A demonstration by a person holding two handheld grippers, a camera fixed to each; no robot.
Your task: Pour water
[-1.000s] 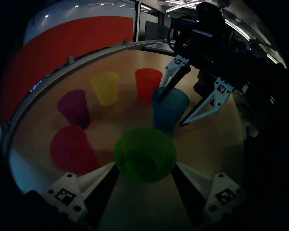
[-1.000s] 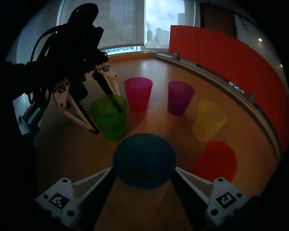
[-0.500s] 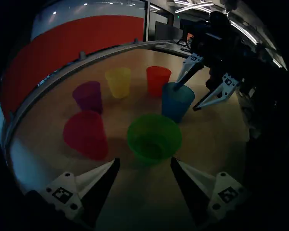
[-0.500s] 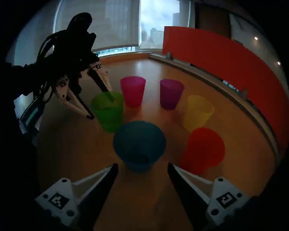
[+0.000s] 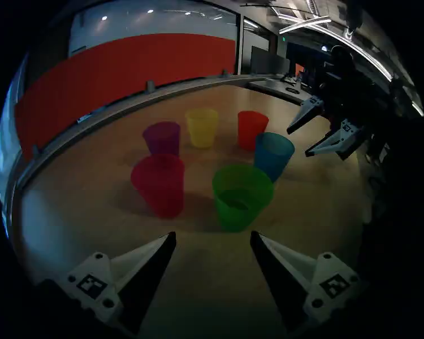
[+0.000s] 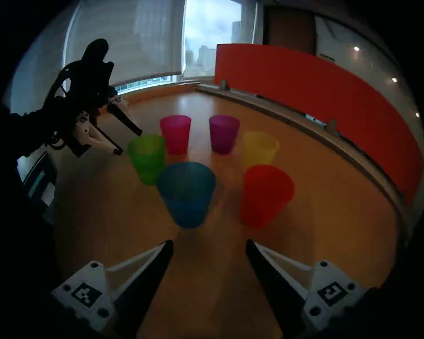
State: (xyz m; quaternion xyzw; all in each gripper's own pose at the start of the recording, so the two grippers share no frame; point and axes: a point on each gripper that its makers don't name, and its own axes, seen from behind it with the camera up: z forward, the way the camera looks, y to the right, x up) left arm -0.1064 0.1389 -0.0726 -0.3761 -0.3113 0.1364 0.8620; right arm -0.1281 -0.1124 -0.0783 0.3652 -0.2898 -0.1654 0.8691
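Together, six translucent plastic cups stand upright in a loose ring near the middle of the wooden table surface [image 6: 336, 220], and no gripper touches any of them. In the left gripper view the left gripper [image 5: 212, 234] has its two fingers spread wide with nothing between them. The green plastic cup [image 5: 241, 195] stands just beyond their tips, with the crimson plastic cup [image 5: 159, 183] beside it. Behind these come the blue plastic cup [image 5: 273, 153], the purple plastic cup [image 5: 161, 138], the yellow plastic cup [image 5: 202, 127] and the orange-red plastic cup [image 5: 251, 129]. The last two stand nearest the edge lined by a red partition panel [image 5: 127, 62]. The right gripper [image 5: 298, 142] hovers off the blue plastic cup's far side, its fingers parted and empty. Whether any cup holds water cannot be told.
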